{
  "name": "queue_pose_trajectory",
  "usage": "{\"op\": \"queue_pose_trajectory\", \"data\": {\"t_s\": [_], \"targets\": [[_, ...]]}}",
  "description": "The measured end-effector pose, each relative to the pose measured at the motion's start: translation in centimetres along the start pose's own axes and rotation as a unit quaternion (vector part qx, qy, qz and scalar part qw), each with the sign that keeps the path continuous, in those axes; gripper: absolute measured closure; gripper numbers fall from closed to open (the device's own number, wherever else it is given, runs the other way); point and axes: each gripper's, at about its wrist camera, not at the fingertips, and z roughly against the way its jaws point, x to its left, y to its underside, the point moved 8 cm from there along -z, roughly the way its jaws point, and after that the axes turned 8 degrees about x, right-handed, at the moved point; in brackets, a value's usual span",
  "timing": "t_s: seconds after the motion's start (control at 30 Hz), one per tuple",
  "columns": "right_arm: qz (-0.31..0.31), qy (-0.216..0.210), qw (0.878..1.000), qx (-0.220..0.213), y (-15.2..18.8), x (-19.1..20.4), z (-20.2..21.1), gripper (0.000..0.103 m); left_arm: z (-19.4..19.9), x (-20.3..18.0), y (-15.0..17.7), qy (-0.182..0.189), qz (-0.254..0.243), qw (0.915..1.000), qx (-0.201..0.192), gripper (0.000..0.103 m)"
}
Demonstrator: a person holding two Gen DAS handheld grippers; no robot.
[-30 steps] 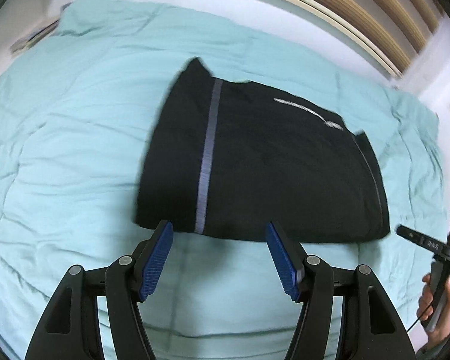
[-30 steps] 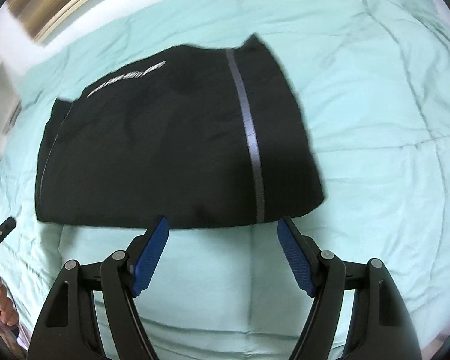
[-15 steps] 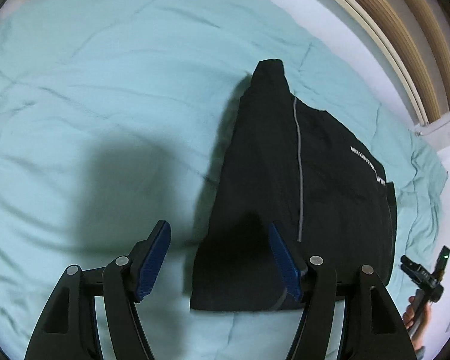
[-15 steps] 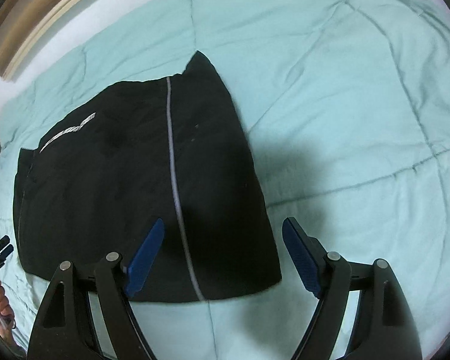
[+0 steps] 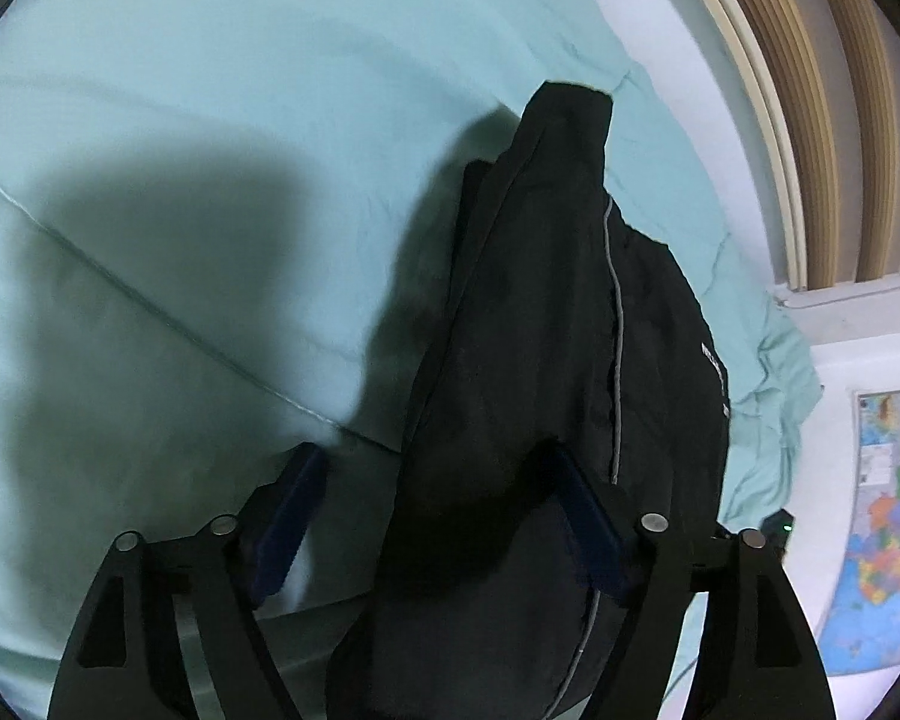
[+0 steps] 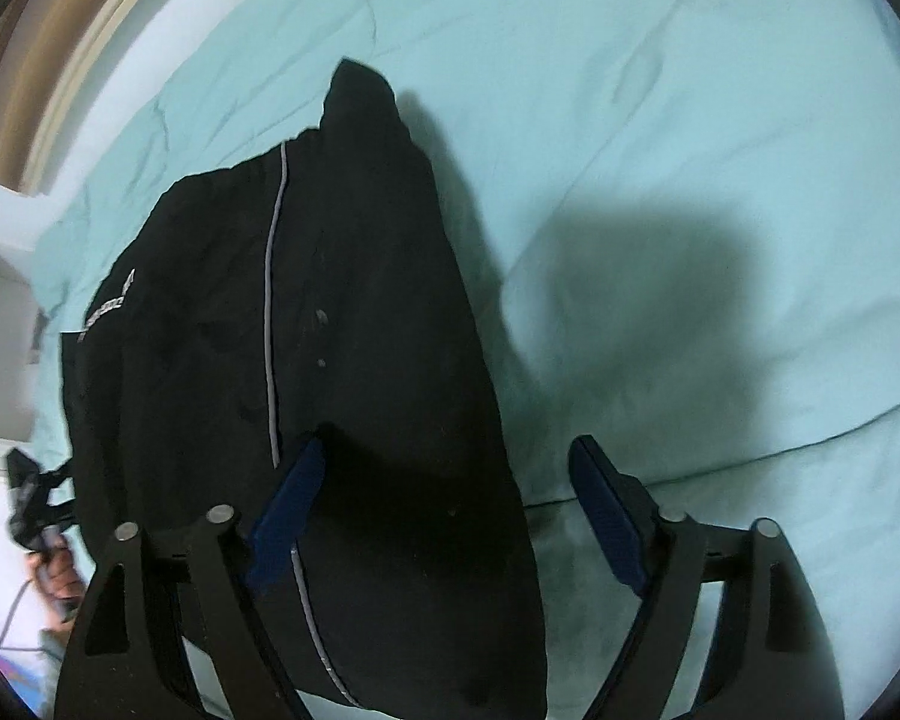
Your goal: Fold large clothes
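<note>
A folded black garment [image 5: 546, 372] with a thin grey stripe and white lettering lies on a mint-green bed cover [image 5: 210, 150]. My left gripper [image 5: 438, 516] is open and low over the garment's near left edge, its jaws straddling that edge. The garment also shows in the right wrist view [image 6: 330, 330]. My right gripper [image 6: 450, 510] is open and low over the garment's near right edge, its left finger over the cloth and its right finger over the bed cover [image 6: 660, 120]. Neither gripper holds cloth.
A wooden slatted headboard [image 5: 822, 120] and white wall run along the bed's far side. A coloured map [image 5: 882, 528] hangs on the wall at right. The other gripper and hand [image 6: 42, 516] show at the left edge of the right wrist view.
Both grippers have moved down and closer to the garment, the left to its left edge and the right to its right edge. Their shadows have grown on the bed cover. Both stay open.
</note>
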Motion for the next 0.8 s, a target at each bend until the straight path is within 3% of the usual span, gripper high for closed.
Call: {"op": "queue_pose_trajectory", "data": {"t_s": [0.1,0.3,0.37,0.43,0.47,0.5,0.63,0.73,0.8], "targets": [[-0.008,-0.035,0.999,0.019,-0.2,-0.5,-1.3,0.010,-0.5,0.3,-0.3,0.012,0.006,0.9999,0.004,0.020],[-0.042,-0.122,0.991,0.043,-0.8,-0.1,-3.9,0.010,-1.9,-0.3,-0.6,-0.004,-0.008,0.9999,0.010,0.005],[-0.058,-0.154,0.986,0.040,-0.6,-0.1,-4.0,0.012,-2.3,-0.9,-0.4,-0.011,-0.021,0.9997,0.011,0.005],[-0.050,-0.171,0.983,0.034,-0.3,0.4,-3.6,0.027,-2.2,-1.8,-0.2,-0.017,-0.045,0.9989,0.005,0.013],[-0.045,-0.185,0.981,0.032,0.0,0.8,-3.3,0.033,-2.1,-2.3,0.0,-0.003,-0.056,0.9984,0.006,0.040],[-0.040,-0.189,0.981,0.032,0.2,1.0,-3.0,0.034,-2.0,-2.8,0.2,0.020,-0.060,0.9979,0.013,0.053],[-0.043,-0.191,0.980,0.044,-0.3,1.3,-3.8,0.030,-2.5,-3.0,-0.1,0.012,-0.060,0.9980,0.018,0.052],[-0.068,-0.208,0.974,0.057,-1.2,1.2,-4.9,0.020,-3.6,-2.6,-0.5,0.056,-0.016,0.9976,0.036,0.040],[-0.075,-0.219,0.971,0.058,-1.6,1.7,-5.6,0.017,-4.3,-2.3,-0.7,0.076,-0.001,0.9964,0.039,0.039]]}}
